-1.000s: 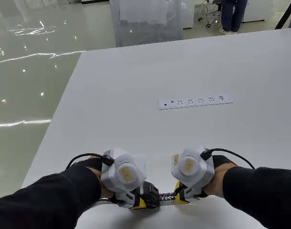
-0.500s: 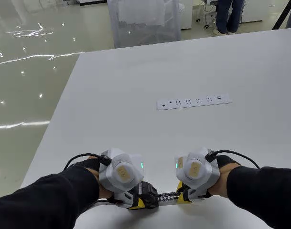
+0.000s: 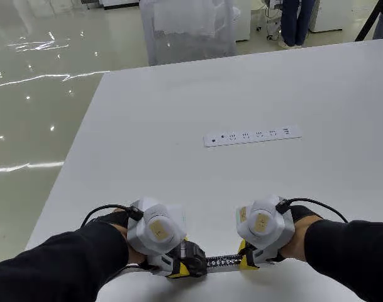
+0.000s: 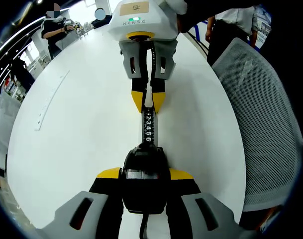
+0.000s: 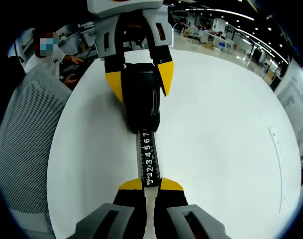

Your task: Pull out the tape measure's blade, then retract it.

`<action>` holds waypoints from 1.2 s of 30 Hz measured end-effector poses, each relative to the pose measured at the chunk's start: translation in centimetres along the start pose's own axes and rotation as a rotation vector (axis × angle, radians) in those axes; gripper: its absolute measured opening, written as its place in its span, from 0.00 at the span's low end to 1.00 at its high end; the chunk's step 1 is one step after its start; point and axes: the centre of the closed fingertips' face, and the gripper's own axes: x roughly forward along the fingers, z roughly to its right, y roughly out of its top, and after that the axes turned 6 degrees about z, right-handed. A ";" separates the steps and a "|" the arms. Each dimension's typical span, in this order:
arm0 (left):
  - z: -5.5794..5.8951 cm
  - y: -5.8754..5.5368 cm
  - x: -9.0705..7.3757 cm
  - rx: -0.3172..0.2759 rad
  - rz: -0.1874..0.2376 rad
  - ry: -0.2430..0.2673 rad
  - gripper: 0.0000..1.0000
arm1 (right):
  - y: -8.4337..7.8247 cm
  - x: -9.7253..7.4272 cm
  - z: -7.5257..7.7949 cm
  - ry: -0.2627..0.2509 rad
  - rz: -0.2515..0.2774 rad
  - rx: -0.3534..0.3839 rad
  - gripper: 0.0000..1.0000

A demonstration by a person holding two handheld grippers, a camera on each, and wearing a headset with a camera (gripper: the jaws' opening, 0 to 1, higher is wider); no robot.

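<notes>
Left gripper (image 4: pixel 145 175): squeezed tight on the tape measure (image 4: pixel 144 191).
Right gripper (image 5: pixel 150 186): pinched the blade (image 5: pixel 148 154) tip.
Best pull: needed to go straight and slow.

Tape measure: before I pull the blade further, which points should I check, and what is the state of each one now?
1. Left gripper fingers shut on the case: ok.
2. Right gripper fingers shut on the end of the blade: ok.
3. Blade straight and flat between the two grippers: ok.
4. Blade pulled out enough: not ok, only a short length shows.
5. Power strip clear of the pull path: ok, it lies far ahead on the table.
6. Blade lock released: cannot tell.
</notes>
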 end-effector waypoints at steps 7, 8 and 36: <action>0.0 0.0 0.1 0.001 -0.001 0.001 0.27 | -0.7 -0.7 -0.1 -0.005 -0.001 0.011 0.00; 0.0 0.0 0.0 0.001 -0.002 0.000 0.27 | -0.8 -0.8 -0.1 -0.007 -0.002 0.012 0.00; 0.0 0.0 0.0 0.005 0.004 0.005 0.27 | -2.8 -2.5 0.2 -0.011 -0.026 0.032 0.00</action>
